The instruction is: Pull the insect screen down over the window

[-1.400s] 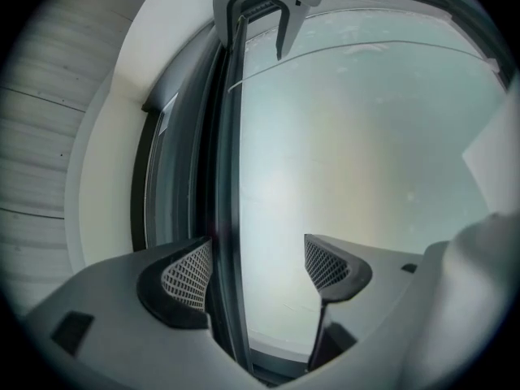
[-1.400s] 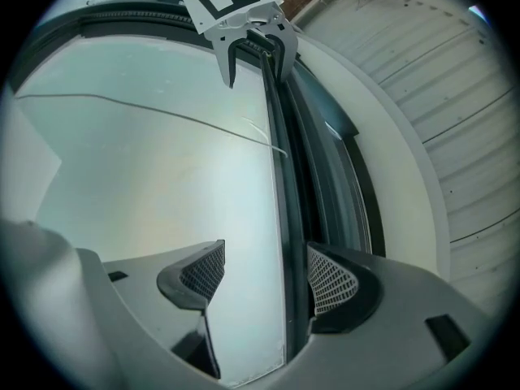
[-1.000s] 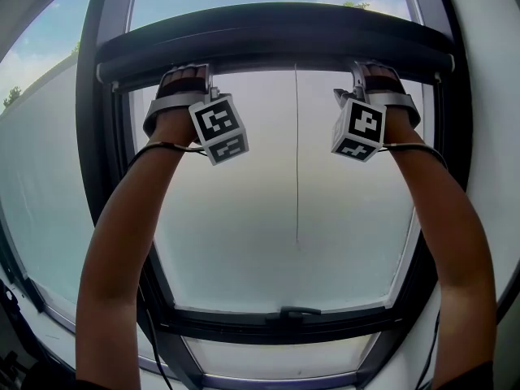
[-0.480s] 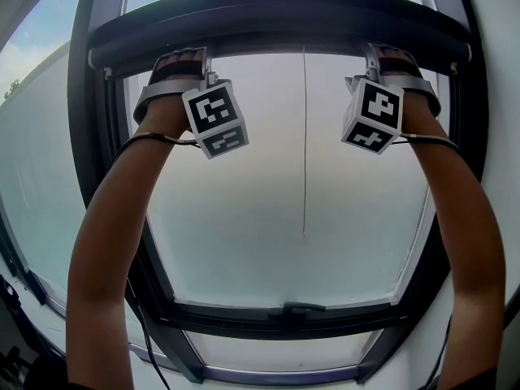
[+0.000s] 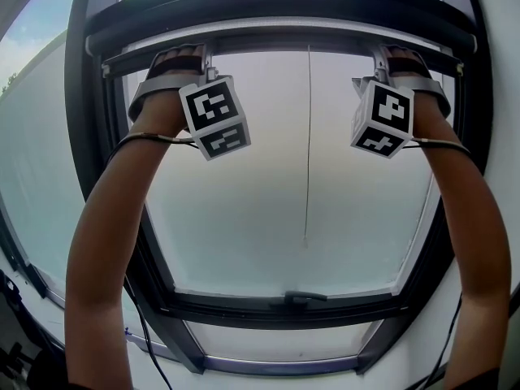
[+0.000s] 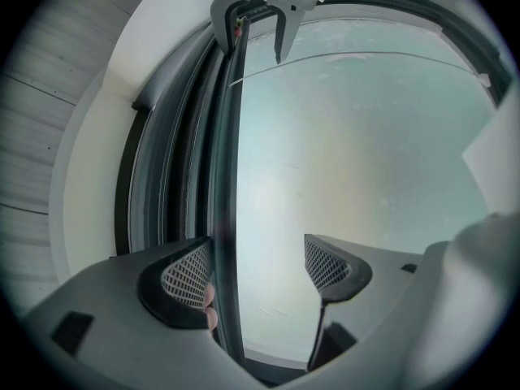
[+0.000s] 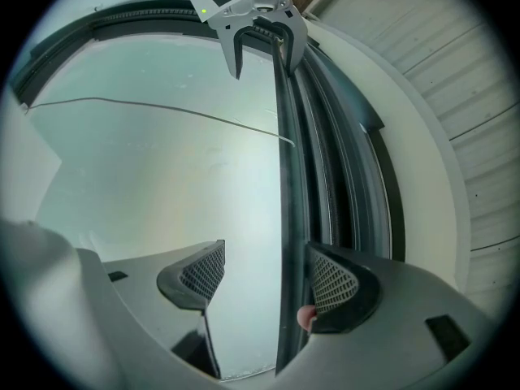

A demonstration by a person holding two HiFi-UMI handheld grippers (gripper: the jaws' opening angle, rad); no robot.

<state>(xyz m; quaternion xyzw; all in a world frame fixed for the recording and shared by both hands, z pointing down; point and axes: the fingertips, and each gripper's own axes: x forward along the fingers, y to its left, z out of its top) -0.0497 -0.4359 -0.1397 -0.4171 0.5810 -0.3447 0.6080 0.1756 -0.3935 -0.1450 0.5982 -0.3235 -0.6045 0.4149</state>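
The insect screen's grey pull bar (image 5: 284,37) lies just under its dark cassette (image 5: 276,6) at the window top. My left gripper (image 5: 193,57) and right gripper (image 5: 388,57) both reach up to that bar, one near each end. In the left gripper view the bar (image 6: 226,218) runs between the open jaws of the left gripper (image 6: 256,257), close against the left jaw. In the right gripper view the bar (image 7: 291,218) runs between the open jaws of the right gripper (image 7: 264,268), against the right jaw. A fingertip shows behind the bar in each view.
A thin cord (image 5: 307,145) hangs from the bar's middle down over the pane. The dark window frame (image 5: 97,177) surrounds the glass, with a handle (image 5: 296,297) on its bottom rail. White wall flanks the frame on the right (image 5: 504,96).
The pull bar has come a little way down out of the cassette, and both grippers have come down with it. Its light grey top face now shows below the dark housing.
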